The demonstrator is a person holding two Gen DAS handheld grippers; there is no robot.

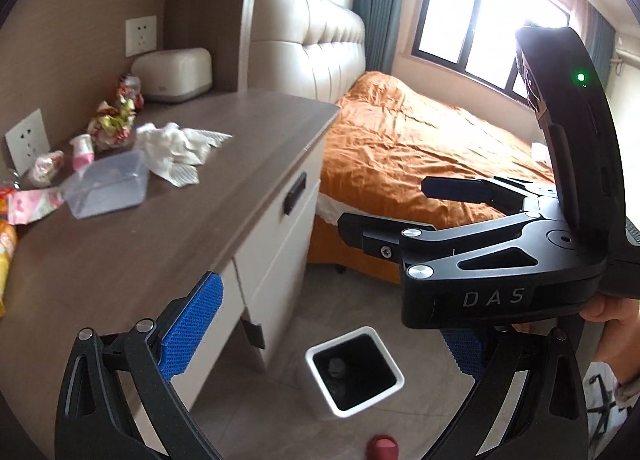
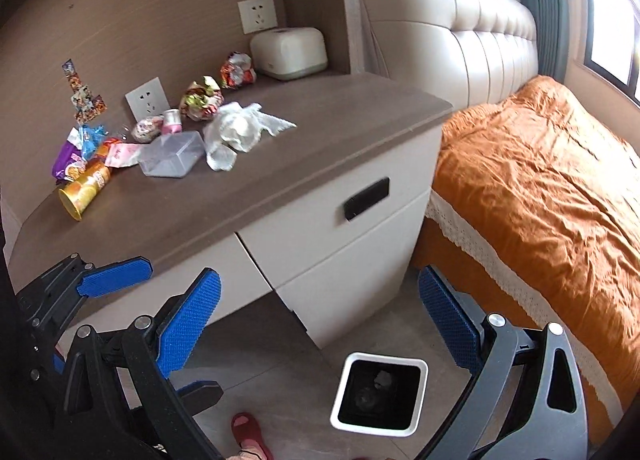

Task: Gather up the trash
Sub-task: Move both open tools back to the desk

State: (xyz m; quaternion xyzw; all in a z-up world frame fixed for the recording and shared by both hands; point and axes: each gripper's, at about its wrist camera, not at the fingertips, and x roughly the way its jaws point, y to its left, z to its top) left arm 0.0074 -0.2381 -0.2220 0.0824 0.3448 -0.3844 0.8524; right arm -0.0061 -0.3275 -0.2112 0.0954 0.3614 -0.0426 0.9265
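Both grippers, left [image 1: 332,344] and right [image 2: 320,324], fingers spread and empty, hovering over bin [image 2: 379,396], apparently ready for table [image 2: 248,175] wrappers [image 2: 202,99].

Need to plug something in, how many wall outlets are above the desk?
2: one wall outlet just above the cream box, another wall outlet lower left behind the wrappers. More may be hidden.

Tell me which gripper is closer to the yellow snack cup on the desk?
Left. The left gripper sits at the desk's front edge, near the yellow snack cup; the right gripper is off the desk, out toward the bed.
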